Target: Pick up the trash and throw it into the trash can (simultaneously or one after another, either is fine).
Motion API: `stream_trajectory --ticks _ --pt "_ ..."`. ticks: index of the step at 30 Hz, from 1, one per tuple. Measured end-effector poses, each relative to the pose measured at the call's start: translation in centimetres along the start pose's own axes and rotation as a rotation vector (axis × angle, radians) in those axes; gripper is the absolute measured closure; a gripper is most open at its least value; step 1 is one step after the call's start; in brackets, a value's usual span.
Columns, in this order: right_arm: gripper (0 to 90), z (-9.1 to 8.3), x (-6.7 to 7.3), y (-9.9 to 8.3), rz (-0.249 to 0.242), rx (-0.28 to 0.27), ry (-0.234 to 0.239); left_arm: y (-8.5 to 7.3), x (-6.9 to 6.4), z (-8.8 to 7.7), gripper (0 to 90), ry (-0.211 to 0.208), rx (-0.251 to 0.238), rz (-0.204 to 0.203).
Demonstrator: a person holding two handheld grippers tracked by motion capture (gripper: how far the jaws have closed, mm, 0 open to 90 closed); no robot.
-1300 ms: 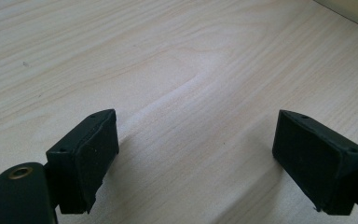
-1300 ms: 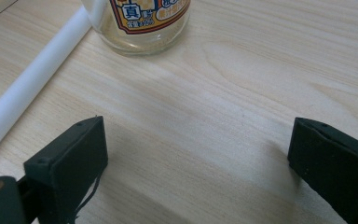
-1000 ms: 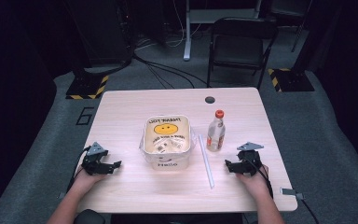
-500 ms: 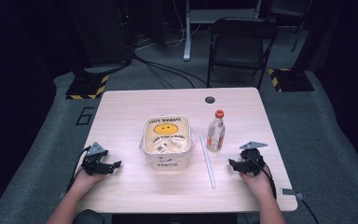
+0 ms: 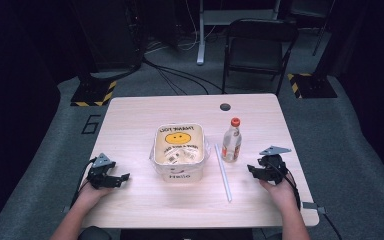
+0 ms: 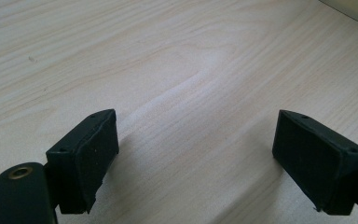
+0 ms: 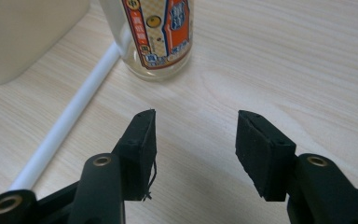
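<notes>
Two things lie nearest the right claw: the upright bottle just ahead of it and the white straw to its left, lengthwise on the desk. Its jaws, just narrowing, are part-spread and hold nothing. Left claw rests spread, farther off.

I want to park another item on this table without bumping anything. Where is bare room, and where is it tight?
Free: the far strip of the table behind the tub, and the left side between the tub and the left gripper. Also the near edge in front of the tub. Crowded: right of the tub, where the straw, bottle and right gripper sit close together.
</notes>
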State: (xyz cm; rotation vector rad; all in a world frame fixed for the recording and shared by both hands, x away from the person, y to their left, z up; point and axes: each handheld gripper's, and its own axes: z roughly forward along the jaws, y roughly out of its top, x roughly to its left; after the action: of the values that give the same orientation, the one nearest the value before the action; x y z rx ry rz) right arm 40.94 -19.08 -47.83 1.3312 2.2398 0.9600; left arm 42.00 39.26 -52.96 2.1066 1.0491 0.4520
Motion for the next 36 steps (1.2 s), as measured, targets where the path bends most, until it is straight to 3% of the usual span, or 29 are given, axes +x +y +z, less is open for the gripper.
stream_trajectory --ticks 11,16,30,36 --pt "47.7 -2.7 0.9 2.0 -0.016 -0.066 0.058 -0.1 -0.1 0.0 14.1 0.004 -0.004 -0.013" --pt "48.2 -3.6 1.0 2.8 -0.008 -0.081 0.071 0.0 0.0 0.0 14.1 0.005 -0.003 0.000" --pt "48.3 -4.3 1.2 4.9 0.005 -0.104 0.136 0.0 0.0 0.0 14.1 0.007 -0.006 -0.002" --pt "48.2 -4.7 1.4 6.2 0.001 -0.112 0.140 -0.1 0.0 0.0 14.2 0.006 -0.007 -0.006"
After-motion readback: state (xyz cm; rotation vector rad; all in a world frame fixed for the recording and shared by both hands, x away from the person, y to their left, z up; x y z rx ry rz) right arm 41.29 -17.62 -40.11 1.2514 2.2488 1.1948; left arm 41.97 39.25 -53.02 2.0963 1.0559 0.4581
